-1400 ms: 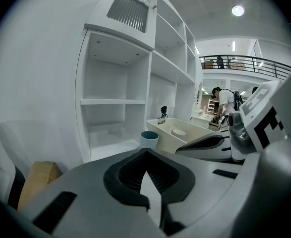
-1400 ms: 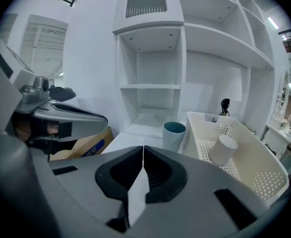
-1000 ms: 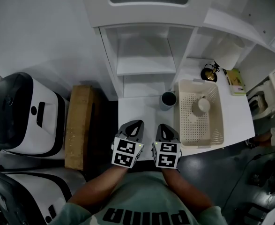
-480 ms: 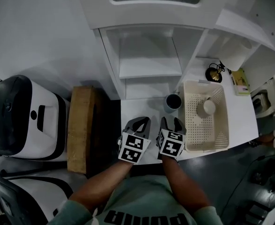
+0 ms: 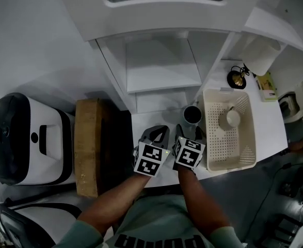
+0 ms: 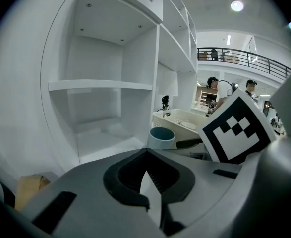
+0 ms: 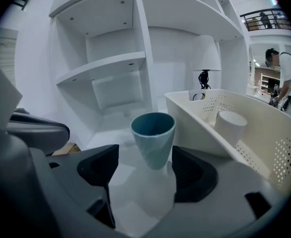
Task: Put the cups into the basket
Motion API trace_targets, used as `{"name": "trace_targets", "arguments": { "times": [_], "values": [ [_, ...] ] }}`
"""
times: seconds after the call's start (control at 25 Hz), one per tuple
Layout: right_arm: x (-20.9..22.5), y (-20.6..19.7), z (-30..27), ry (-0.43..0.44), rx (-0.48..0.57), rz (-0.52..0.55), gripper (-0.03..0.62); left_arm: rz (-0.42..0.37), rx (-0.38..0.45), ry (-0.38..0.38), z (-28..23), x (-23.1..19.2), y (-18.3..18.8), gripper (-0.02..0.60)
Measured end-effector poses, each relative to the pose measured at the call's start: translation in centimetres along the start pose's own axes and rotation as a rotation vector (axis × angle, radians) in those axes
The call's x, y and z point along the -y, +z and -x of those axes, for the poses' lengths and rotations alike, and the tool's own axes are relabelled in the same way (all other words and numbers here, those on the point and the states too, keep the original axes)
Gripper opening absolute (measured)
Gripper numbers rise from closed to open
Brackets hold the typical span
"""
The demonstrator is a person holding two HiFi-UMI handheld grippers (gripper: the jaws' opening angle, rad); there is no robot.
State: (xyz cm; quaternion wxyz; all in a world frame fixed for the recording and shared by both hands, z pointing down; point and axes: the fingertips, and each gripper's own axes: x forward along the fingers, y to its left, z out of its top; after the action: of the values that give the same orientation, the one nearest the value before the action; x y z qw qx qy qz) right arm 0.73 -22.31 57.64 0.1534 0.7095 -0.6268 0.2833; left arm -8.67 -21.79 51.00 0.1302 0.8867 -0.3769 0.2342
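Two hand-held tools hover at the near edge of a white surface [image 5: 151, 112]. The left tool [image 5: 156, 133] is closed and empty. The right tool [image 5: 188, 133] is opening, its jaws clear of an upright blue cup [image 5: 192, 114] just ahead. Beside that cup, a white cup [image 5: 229, 119] sits in the basket [image 5: 208, 138].

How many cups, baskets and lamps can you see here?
Cups: 2, the blue cup and the white cup
Baskets: 1, the basket
Lamps: 1, the lamp
Total: 4
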Motion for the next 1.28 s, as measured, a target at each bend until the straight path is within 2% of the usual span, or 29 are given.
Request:
{"name": "trace_targets", "arguments": {
  "times": [0.24, 0.92, 1.28],
  "values": [
    [1.0, 0.0, -2.0, -0.052, -0.013, -0.016, 0.333, 0.004, -0.022, -0.017, -1.4, -0.7, -0.6, 0.008],
    [0.8, 1.9, -4.8, -0.090, -0.019, 0.000, 0.357, 0.019, -0.052, -0.064, -4.0, -1.5, -0.6, 0.006],
    [0.5, 2.4, -4.1, -0.042, -0.008, 0.004, 0.354, 0.057, -0.064, -0.043, -4.5, -1.7, -0.9, 0.007]
  ]
}}
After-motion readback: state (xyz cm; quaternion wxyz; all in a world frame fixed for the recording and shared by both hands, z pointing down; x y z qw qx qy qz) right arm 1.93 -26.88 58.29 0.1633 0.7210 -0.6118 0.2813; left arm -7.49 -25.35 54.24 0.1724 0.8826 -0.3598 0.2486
